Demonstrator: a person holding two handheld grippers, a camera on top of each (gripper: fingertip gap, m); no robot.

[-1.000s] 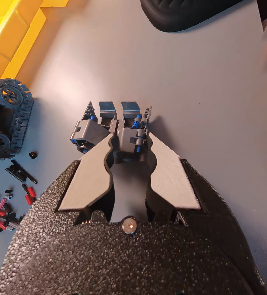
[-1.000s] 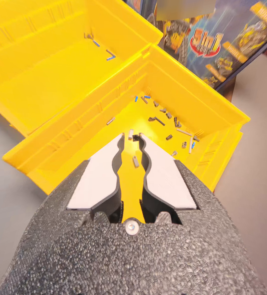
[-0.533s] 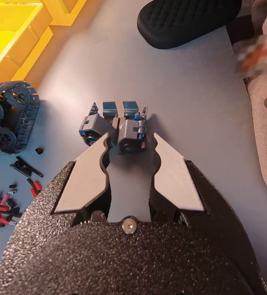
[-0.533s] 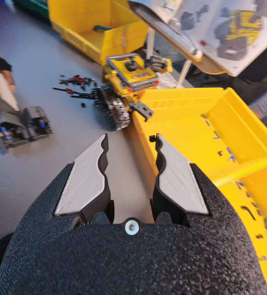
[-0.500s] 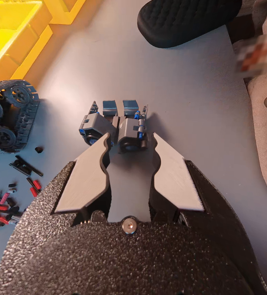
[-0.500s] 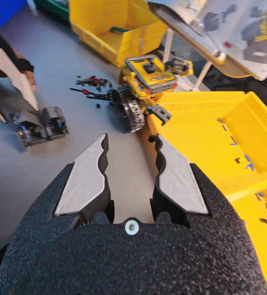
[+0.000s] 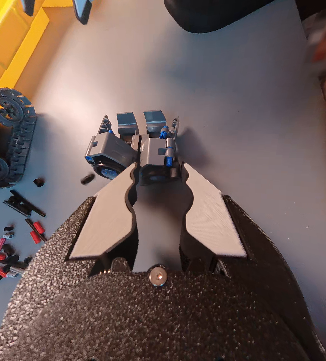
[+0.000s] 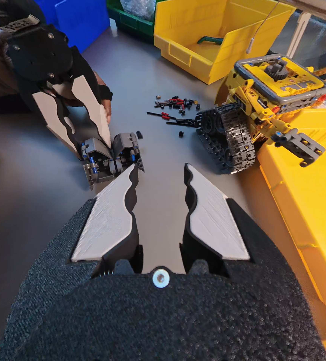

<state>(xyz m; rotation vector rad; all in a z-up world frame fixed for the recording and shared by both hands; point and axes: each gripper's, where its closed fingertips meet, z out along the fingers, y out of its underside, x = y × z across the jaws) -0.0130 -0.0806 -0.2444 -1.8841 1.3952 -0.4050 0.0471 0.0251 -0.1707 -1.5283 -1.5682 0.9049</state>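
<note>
The right gripper (image 8: 159,168) now hangs over the grey table (image 8: 158,68) with jaws apart, away from the yellow bin (image 8: 304,195). The left gripper (image 7: 159,168) is again close around the grey block assembly (image 7: 133,148); a small black piece (image 7: 87,178) now lies left of its tips.

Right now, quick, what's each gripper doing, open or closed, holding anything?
Left gripper: open, fingers straddling one block of the grey brick assembly, not clamped.
Right gripper: open, empty, above the table.

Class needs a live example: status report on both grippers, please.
Left gripper open, fingers straddling one block of the grey brick assembly. Right gripper open, empty, beside it. Loose black piece nearby.
</note>
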